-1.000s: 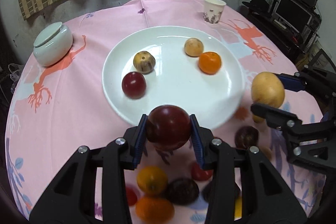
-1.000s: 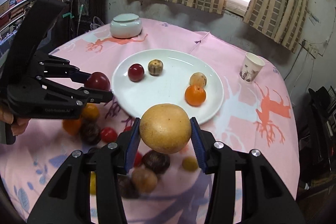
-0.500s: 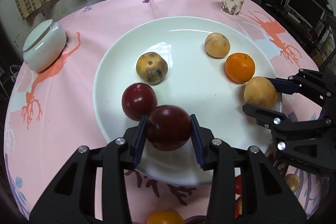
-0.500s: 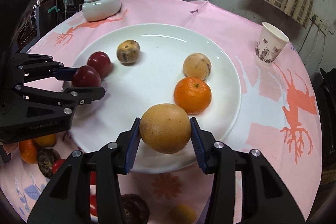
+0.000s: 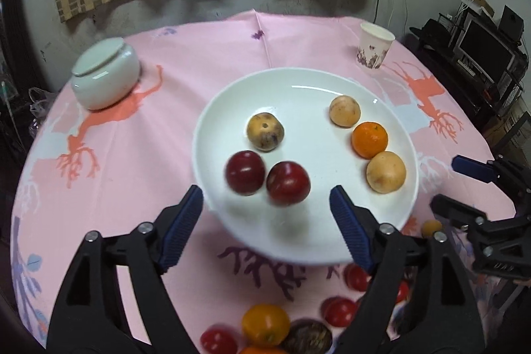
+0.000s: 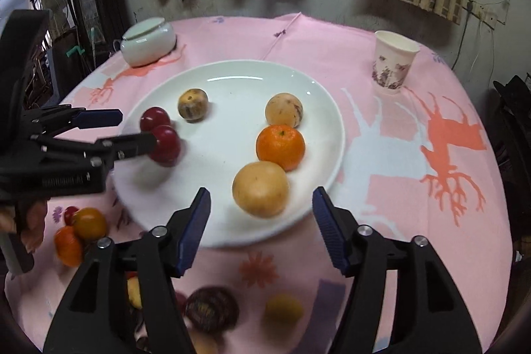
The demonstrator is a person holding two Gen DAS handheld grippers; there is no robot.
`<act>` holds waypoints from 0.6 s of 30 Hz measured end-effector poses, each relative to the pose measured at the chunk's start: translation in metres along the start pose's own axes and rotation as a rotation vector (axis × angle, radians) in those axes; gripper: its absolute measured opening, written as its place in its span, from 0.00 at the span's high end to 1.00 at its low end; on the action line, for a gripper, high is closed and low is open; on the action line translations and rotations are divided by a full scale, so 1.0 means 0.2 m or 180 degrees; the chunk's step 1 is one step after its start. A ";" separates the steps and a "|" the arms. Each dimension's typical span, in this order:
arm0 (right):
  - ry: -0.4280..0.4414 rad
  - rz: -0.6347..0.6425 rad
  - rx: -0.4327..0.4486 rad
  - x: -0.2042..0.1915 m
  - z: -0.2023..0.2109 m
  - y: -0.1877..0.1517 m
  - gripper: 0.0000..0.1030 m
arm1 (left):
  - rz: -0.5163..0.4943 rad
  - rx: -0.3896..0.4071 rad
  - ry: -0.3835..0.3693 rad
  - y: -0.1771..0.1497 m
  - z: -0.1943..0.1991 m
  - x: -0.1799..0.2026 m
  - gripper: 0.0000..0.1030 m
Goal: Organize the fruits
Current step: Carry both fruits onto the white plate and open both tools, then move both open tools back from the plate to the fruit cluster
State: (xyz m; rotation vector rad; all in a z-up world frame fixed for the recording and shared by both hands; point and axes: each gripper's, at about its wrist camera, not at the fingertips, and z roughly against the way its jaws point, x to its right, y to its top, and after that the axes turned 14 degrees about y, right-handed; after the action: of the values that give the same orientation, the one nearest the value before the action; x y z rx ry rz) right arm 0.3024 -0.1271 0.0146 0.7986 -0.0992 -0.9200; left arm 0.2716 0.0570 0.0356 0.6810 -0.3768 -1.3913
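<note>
As jaws opened, plum (image 5: 288, 183) rests stem-up.

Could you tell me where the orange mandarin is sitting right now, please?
The mandarin sits on the right side of the white plate, between two tan fruits: one behind it, one in front.

- The jaws of the left gripper (image 5: 265, 221) have just been opening; the dark red fruit (image 5: 288, 183) held between them before is now released and lies on the white plate (image 5: 298, 82), touching the other red fruit (image 5: 245, 172) near the plate's left edge.
- The jaws of the right gripper (image 6: 262, 221) have just been opening; the tan fruit (image 6: 260, 189) has been set down near the plate's near edge, beside the orange (image 6: 280, 147).
- Both grippers have been drawn back from the plate.
</note>
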 end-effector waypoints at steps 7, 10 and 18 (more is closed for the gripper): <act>-0.0020 -0.0033 0.0068 -0.08 0.25 -0.21 0.33 | 0.0140 0.0135 -0.0066 -0.21 0.25 -0.13 0.10; -0.0055 0.0029 0.0027 -0.14 0.28 -0.31 0.33 | 0.0144 0.0125 -0.0093 -0.31 0.30 -0.14 0.10; 0.0098 0.0102 0.0006 -0.27 0.29 -0.47 0.17 | -0.0141 0.0111 -0.0011 -0.56 0.32 -0.12 0.09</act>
State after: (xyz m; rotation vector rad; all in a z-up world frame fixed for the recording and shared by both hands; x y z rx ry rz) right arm 0.1826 -0.1521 0.0075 0.8107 -0.0857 -0.8772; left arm 0.1428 0.0626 0.0155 0.7194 -0.3915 -1.4308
